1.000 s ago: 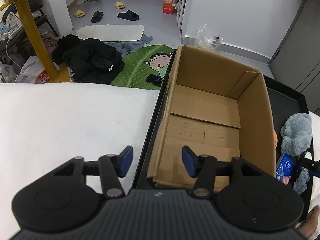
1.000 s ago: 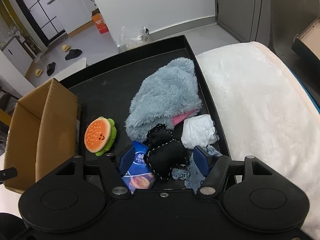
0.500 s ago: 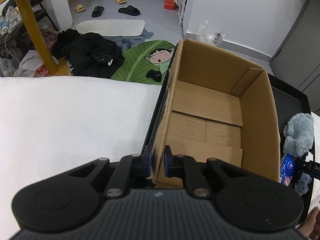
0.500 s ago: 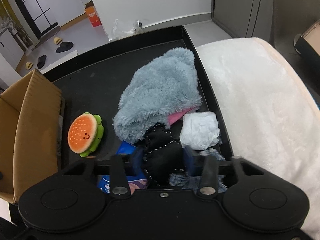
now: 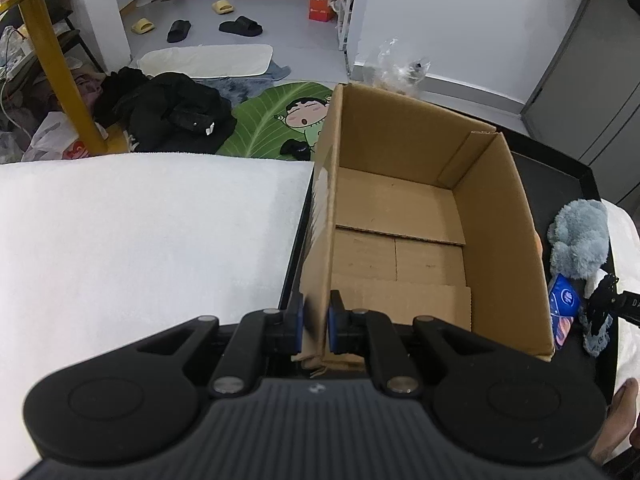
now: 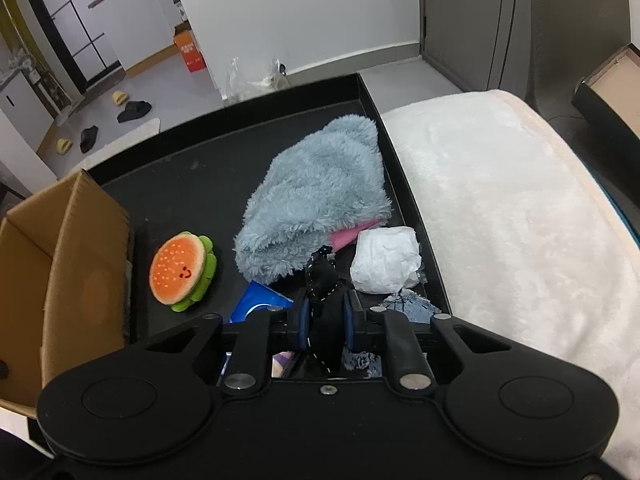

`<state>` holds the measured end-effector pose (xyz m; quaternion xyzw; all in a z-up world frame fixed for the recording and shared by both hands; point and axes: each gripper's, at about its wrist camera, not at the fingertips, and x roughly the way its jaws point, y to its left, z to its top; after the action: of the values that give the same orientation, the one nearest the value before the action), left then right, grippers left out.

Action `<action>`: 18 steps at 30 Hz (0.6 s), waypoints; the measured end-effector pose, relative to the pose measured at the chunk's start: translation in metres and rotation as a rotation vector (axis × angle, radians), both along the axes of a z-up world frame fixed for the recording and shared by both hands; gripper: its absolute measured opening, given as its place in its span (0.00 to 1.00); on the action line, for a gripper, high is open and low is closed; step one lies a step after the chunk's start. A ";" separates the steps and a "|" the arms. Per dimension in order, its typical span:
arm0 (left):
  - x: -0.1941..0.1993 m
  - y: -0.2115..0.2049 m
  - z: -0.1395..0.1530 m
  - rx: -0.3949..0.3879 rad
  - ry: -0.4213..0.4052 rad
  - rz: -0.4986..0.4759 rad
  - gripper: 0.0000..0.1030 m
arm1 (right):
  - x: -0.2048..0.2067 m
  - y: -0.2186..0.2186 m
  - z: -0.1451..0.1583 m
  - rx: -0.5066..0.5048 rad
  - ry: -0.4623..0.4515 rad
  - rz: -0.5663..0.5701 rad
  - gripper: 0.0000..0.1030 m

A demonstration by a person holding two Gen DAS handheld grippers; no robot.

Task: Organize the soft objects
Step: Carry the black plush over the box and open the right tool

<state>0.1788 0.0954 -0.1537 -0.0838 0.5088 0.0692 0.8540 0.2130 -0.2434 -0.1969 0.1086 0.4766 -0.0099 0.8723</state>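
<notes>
Now the left gripper (image 5: 316,326) is closed narrow on the near left wall of the cardboard box (image 5: 500,248), one blue pad on the outside of the wall and one on the inside, both pressed against the cardboard. The box stands open and holds nothing; only its folded bottom flaps show. It sits at the left end of a black tray (image 6: 192,184), whose left edge lies against a white blanket (image 5: 140,232).

Over in the right wrist view, the right gripper (image 6: 325,322) is pinched tight on a small black cloth piece with white stitching (image 6: 323,276). The cloth is squeezed between the two blue pads, and its upper end sticks up past the fingertips. It is at the near end of the tray, among the other soft things.

Just behind the black piece lies a fluffy grey-blue item (image 6: 316,208) with a bit of pink showing under its edge. A crumpled white wad (image 6: 386,260) lies to the right of the gripper tips, touching the tray's right wall. A blue packet (image 6: 260,304) peeks out on the left, partly hidden under the gripper. A scrap of denim (image 6: 414,306) lies on the right below the white wad. A plush burger (image 6: 182,266) sits apart from the pile, near the box's right wall. To the right of the tray spreads a cream fleece cover (image 6: 512,216).
</notes>
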 end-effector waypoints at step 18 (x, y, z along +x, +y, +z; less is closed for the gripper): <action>-0.007 0.000 -0.009 -0.021 0.001 -0.075 0.10 | -0.024 0.024 0.055 0.080 -0.102 0.106 0.16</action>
<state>0.1719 0.0954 -0.1623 -0.0738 0.5129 0.0319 0.8547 0.1886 -0.2194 -0.1414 0.1185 0.4368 0.0608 0.8897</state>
